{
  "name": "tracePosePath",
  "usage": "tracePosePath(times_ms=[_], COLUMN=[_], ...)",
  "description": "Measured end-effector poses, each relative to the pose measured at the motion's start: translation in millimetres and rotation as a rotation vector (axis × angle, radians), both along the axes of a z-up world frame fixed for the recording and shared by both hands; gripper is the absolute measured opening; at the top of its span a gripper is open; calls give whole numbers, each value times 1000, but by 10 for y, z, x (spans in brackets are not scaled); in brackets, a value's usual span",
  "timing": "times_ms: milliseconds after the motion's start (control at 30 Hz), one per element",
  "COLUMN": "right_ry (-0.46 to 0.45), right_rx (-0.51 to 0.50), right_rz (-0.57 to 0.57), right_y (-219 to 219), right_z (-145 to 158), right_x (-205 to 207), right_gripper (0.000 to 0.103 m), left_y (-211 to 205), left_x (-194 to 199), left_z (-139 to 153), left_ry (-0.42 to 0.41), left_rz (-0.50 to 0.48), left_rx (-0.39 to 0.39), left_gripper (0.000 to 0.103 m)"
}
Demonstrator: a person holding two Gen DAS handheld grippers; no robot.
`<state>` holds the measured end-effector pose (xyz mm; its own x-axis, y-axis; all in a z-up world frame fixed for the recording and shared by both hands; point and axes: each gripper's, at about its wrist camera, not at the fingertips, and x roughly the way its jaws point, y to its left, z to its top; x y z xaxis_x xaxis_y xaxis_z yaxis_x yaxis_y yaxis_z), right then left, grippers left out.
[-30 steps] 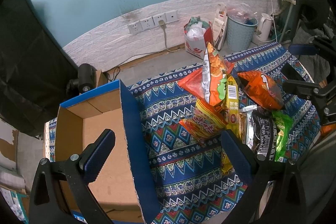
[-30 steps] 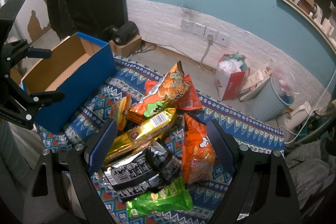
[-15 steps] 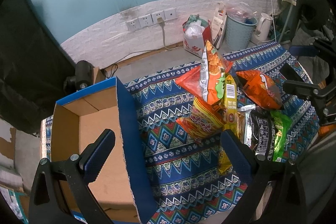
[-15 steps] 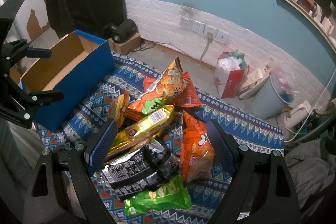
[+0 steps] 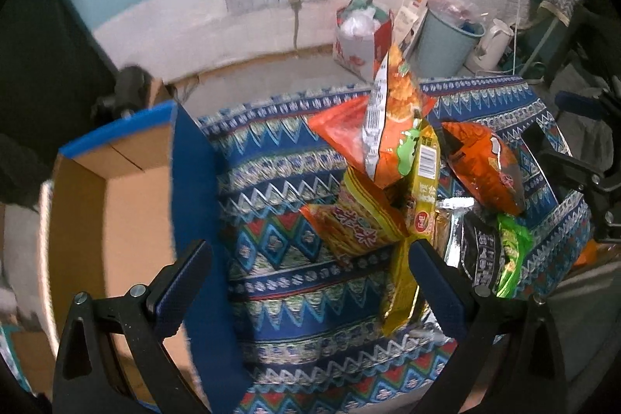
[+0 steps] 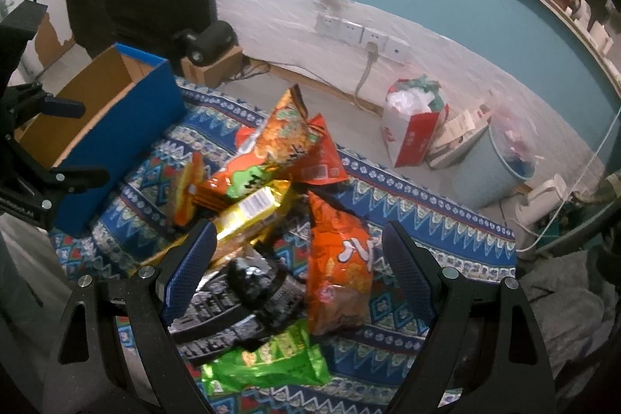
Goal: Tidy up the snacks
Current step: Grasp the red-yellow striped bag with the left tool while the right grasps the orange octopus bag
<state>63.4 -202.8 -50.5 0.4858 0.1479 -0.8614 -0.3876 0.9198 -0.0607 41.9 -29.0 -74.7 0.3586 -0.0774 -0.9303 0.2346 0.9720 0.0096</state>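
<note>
A heap of snack bags lies on a patterned blue cloth point(image 5: 271, 181): a tall orange chip bag point(image 5: 392, 134), a yellow pack point(image 5: 425, 189), an orange-red bag point(image 6: 341, 258), a black pack point(image 6: 248, 293) and a green pack point(image 6: 268, 363). An open blue cardboard box point(image 5: 112, 220), empty inside, stands at the cloth's left end; it also shows in the right wrist view point(image 6: 116, 127). My left gripper point(image 5: 310, 282) is open and empty above the cloth between box and heap. My right gripper point(image 6: 299, 266) is open and empty over the heap's near side.
Behind the cloth runs bare floor to a white brick wall with sockets point(image 6: 361, 33). A red-and-white bag point(image 6: 411, 130), a pale blue bin point(image 6: 493, 173) and a white kettle point(image 5: 493, 45) stand at the back right. A small cardboard box with a black device point(image 6: 209, 45) sits behind the blue box.
Both grippers have moved forward and down toward the snack heap. The left view has swung right, so the box sits further left. Nothing was grasped.
</note>
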Motion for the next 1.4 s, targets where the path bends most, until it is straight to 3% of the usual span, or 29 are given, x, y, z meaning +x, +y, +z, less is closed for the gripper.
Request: tracePosePath(times_ms=[367, 767, 1033, 1133, 1267, 1300, 1400], right_ry=[105, 269, 319, 341, 364, 365, 373], right_rx=[-52, -32, -9, -17, -42, -48, -17], right_rz=[-31, -79, -98, -107, -102, -98, -69], right_y=[-259, -465, -458, -464, -457, -456, -436], right_z=[-438, -1029, -1261, -1387, -1581, -1606, -1627], right_x=[298, 471, 594, 634, 669, 660, 624], right_gripper=[85, 85, 85, 85, 85, 81, 54], left_y=[-260, -375, -158, -79, 3, 9, 6], left_x=[374, 584, 545, 515, 476, 452, 345], left_z=[-485, -927, -1207, -1190, -1201, -1172, -1112], left_ry=[167, 260, 345, 322, 328, 319, 292], left_rz=[62, 85, 94, 84, 73, 63, 32], left_rx=[-63, -19, -80, -88, -130, -124, -92], left_gripper=[102, 102, 57, 46, 39, 38, 36])
